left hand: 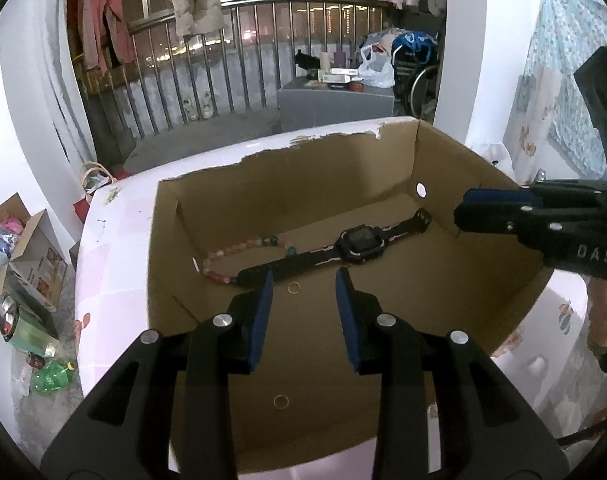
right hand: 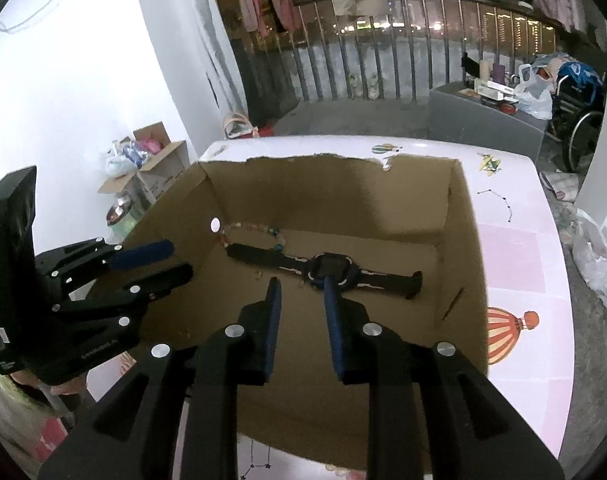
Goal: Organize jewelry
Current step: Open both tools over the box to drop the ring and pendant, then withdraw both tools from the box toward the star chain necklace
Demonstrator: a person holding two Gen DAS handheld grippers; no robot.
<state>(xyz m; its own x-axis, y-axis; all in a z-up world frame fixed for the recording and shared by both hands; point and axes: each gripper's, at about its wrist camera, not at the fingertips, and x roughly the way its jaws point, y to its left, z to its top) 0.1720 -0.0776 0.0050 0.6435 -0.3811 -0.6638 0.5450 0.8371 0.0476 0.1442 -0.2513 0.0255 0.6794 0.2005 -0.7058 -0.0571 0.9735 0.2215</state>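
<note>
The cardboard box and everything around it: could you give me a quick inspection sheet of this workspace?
Surface: pale pink table with balloon prints.
Job's things: open cardboard box holding a black watch, a bead bracelet and two small rings.
Clutter: nothing seen on the table besides the box.
Grippers: left gripper and right gripper both open, empty, above the box.
Cables: a thin wire on the white wall.
Surroundings: balcony railing, hanging clothes, wheelchair, boxes and bottles on the floor.
</note>
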